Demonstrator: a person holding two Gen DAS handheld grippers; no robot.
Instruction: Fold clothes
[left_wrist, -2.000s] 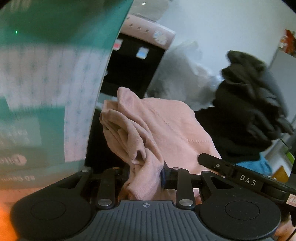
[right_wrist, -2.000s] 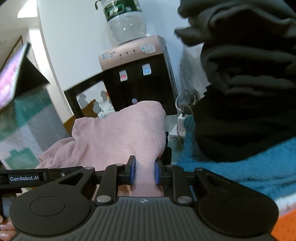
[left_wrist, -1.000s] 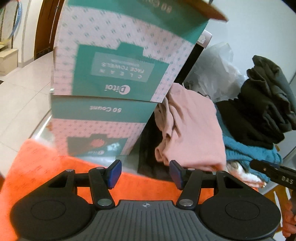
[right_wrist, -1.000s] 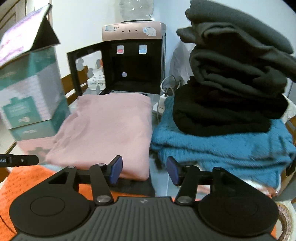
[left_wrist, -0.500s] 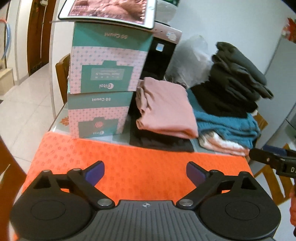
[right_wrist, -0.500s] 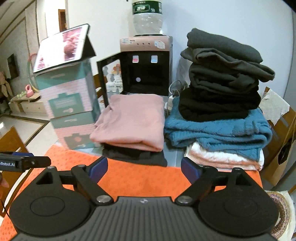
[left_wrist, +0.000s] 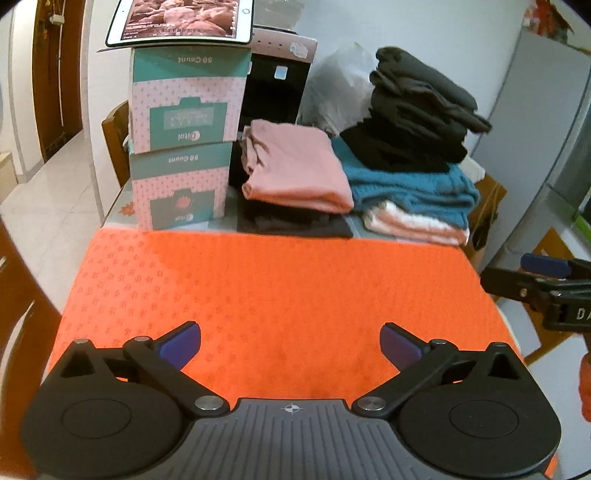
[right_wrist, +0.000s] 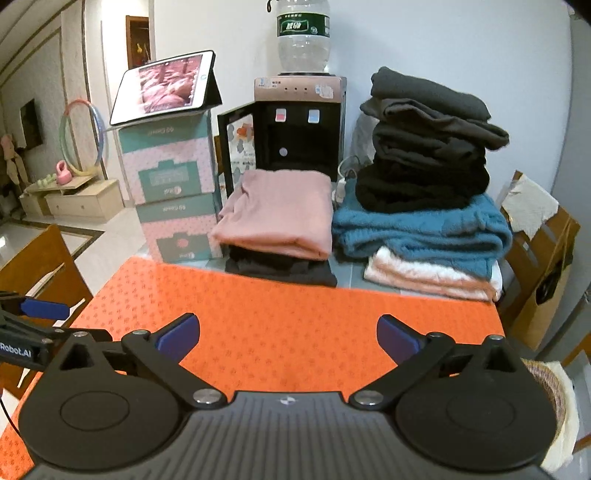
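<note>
My left claw (left_wrist: 290, 341) and right claw (right_wrist: 288, 334) both hang spread apart and empty over the orange mat (right_wrist: 295, 325), kept bare as folding space. The folded pink garment (right_wrist: 277, 218) sits ahead of both claws on a black one (right_wrist: 280, 269), beside the taller clothes stack (right_wrist: 424, 192), so finished items stay clear.

Even, fairly bright indoor light falls on both views, with soft shadows and no strong glare. Fisheye distortion bends walls and door frames at the edges, and the corners go black. The dark clothes stack (left_wrist: 417, 122) looks slightly motion-blurred in the left view.
</note>
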